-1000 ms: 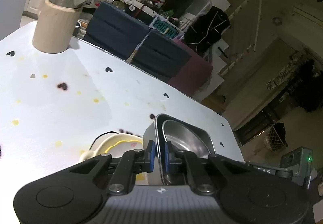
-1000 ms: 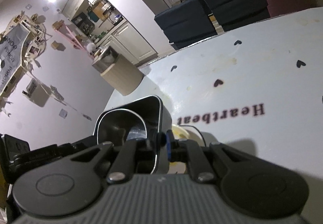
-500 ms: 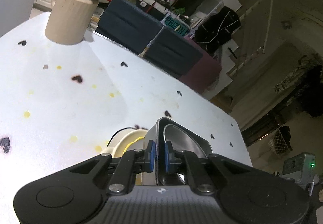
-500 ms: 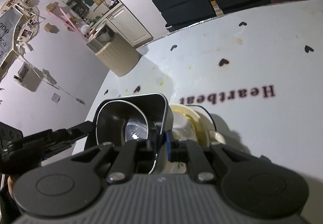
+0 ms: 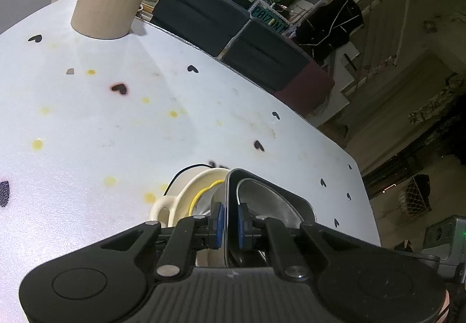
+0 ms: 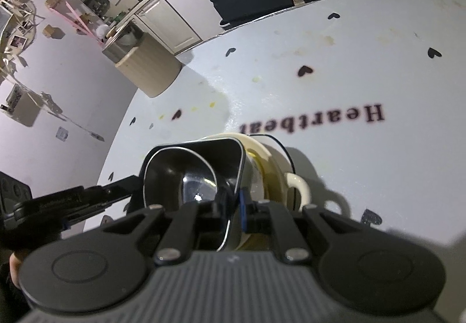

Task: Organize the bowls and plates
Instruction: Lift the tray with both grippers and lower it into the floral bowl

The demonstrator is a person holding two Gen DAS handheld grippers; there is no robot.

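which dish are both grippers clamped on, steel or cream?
The steel bowl: left gripper and right gripper each pinch its dark squarish rim. The cream bowl, round with a handle, sits beneath it, ungripped.

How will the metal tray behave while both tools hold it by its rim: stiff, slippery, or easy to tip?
The tray looks like thin polished steel, so probably stiff and fairly light. Its shiny rim may slip between the pads, since each tool grips only an edge. Held tilted above the cream bowl, it could swing or knock the bowl if one grip loosens.
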